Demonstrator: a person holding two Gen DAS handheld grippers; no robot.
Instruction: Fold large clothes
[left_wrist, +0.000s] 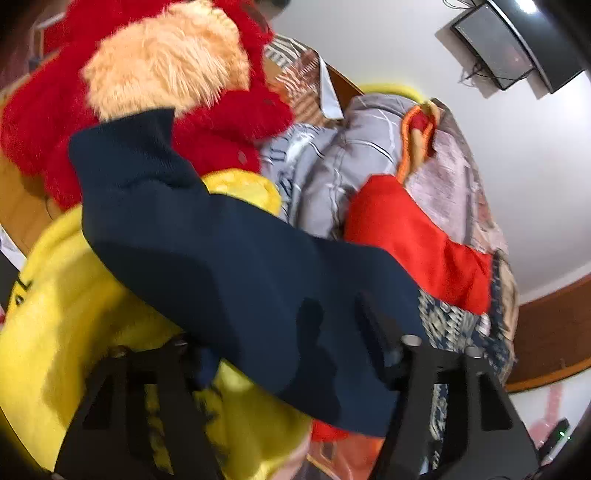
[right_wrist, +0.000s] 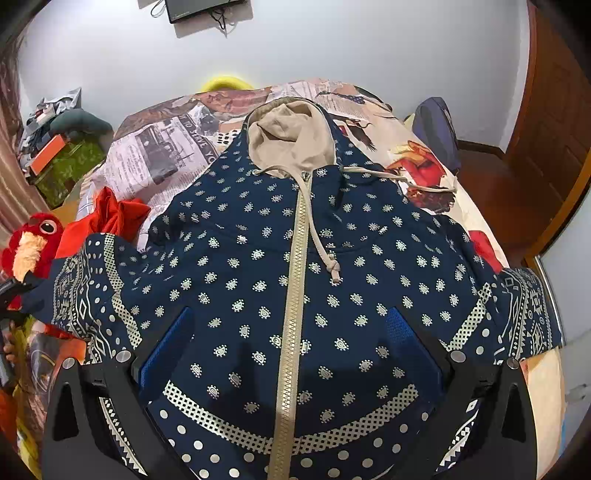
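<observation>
Hoodie (right_wrist: 295, 280) spread zipper-up on bed (right_wrist: 159, 155).
Right gripper (right_wrist: 291, 343) gapes empty over it; left gripper (left_wrist: 280, 332) half-closed around navy sleeve (left_wrist: 207, 236), toward 12 o'clock.

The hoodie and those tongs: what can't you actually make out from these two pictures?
- Hoodie hem: right wrist view, cut off by the bottom edge.
- Hoodie's back: hidden against the bed.
- Left tongs: left wrist view, dark plain navy cloth and blur hide whether the pads pinch it.
- Plush toy: mostly beyond the right wrist view's left edge.
</observation>
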